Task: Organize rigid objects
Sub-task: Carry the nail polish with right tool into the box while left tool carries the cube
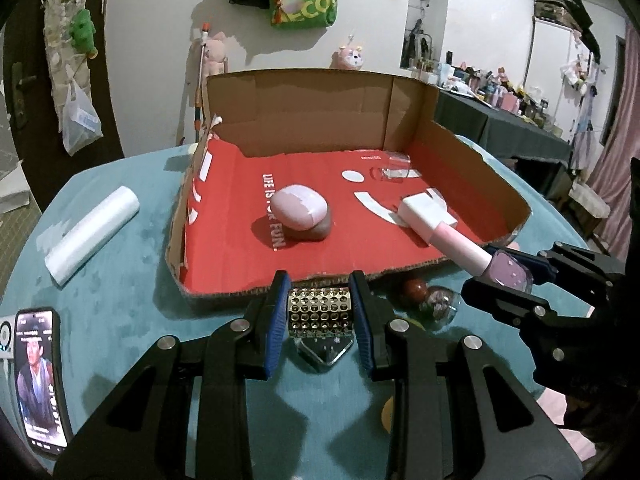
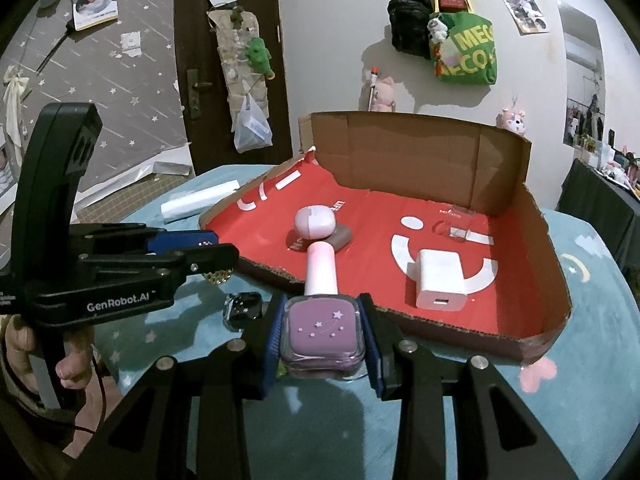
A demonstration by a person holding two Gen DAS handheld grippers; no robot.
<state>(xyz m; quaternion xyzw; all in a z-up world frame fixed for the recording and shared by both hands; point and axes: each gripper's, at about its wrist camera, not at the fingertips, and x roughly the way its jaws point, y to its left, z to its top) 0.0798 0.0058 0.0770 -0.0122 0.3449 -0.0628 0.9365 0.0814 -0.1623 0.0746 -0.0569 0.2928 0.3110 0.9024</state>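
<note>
Tongs [image 1: 320, 312] angled downward, gripping studded cylinder [image 1: 320, 314]

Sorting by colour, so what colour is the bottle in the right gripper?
Purple bottle with small stars and a pink cap; clearest in the right wrist view.

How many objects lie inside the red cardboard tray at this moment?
3: a pink rounded case on a brown base, left of centre; a white square charger, near the front right; a clear glass item towards the back right. None looks hidden.
</note>
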